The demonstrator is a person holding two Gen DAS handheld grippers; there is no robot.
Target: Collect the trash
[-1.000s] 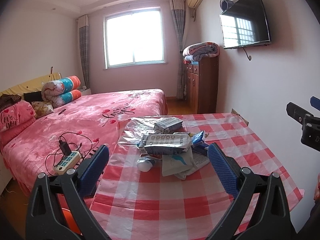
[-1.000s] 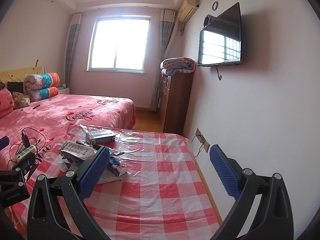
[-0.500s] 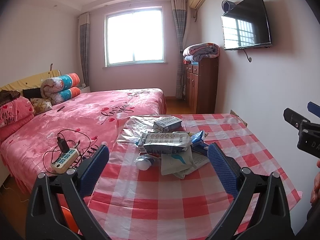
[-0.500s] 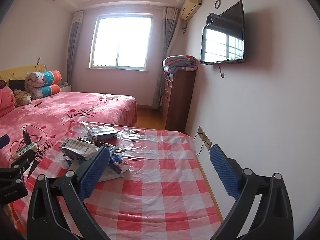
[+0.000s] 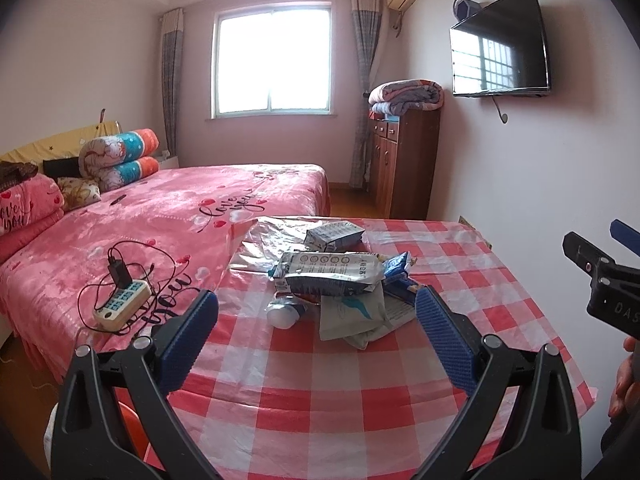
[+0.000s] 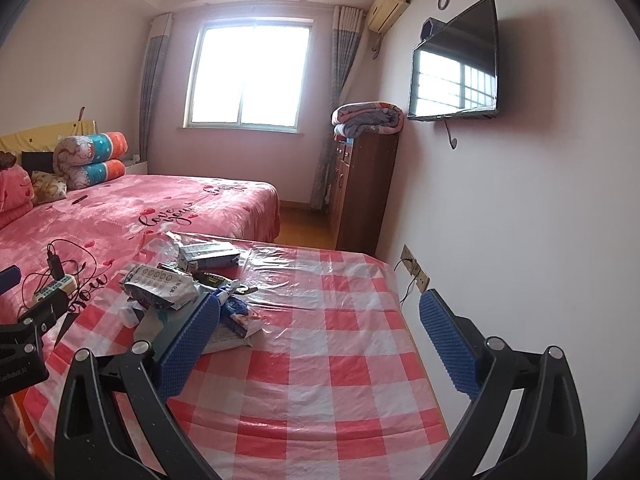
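A pile of trash (image 5: 336, 280), wrappers and cartons, lies on the far left part of a red-checked table (image 5: 360, 392) beside a pink bed (image 5: 160, 216). The left gripper (image 5: 316, 320) and right gripper (image 6: 320, 320) hover above the near edge, fingers spread wide, holding nothing.

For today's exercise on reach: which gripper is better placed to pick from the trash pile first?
Probably the left gripper: open, with the wrapper pile centred between its fingers. The right gripper faces mostly bare tablecloth.

Red-and-white checked tablecloth (image 5: 360, 392), pink heart-patterned bedspread (image 5: 160, 216), blue pads (image 5: 444, 336) on black grippers.
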